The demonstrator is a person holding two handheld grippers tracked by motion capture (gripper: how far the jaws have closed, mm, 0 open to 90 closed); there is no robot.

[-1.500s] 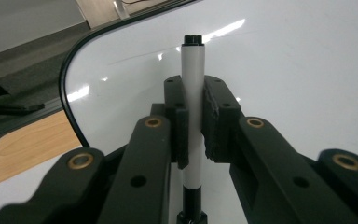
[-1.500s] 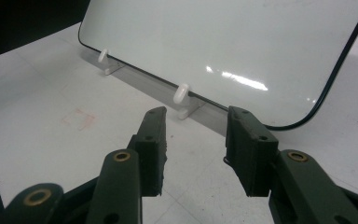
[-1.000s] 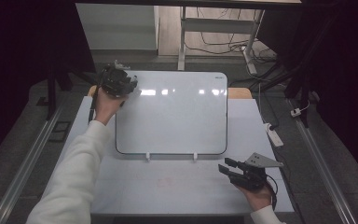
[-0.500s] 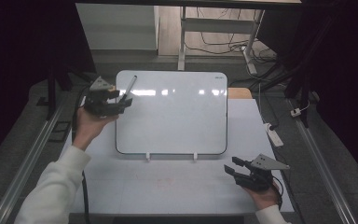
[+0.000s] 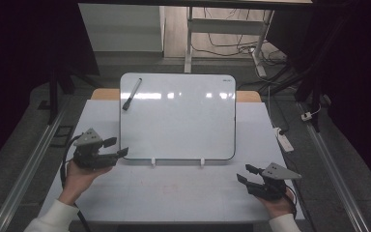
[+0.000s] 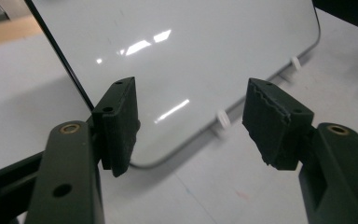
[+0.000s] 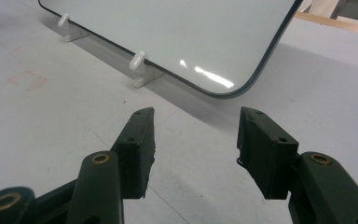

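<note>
I've got the marker (image 5: pixel 131 94) lying loose on the whiteboard (image 5: pixel 178 118), up at the board's eleven o'clock corner, pointing roughly from one o'clock down to seven, and nothing is touching it. My read: the marker has been set down and both hands sit at rest, so either this stretch of work is done or the next move is a fresh pick, which would call for a long reach back up to eleven o'clock and a grip across that slim barrel. Left tongs (image 5: pixel 118 147) are at the board's seven o'clock corner, lying low and level, aimed toward three o'clock; the jaws have just been opening and stand wide with nothing between them, the board's rounded corner showing beyond them in the left gripper view. Right tongs (image 5: pixel 245 174) rest on the tabletop (image 5: pixel 174 193) at five o'clock, well clear of the board, pointing toward nine; those jaws have just been opening too, and they're empty.
</note>
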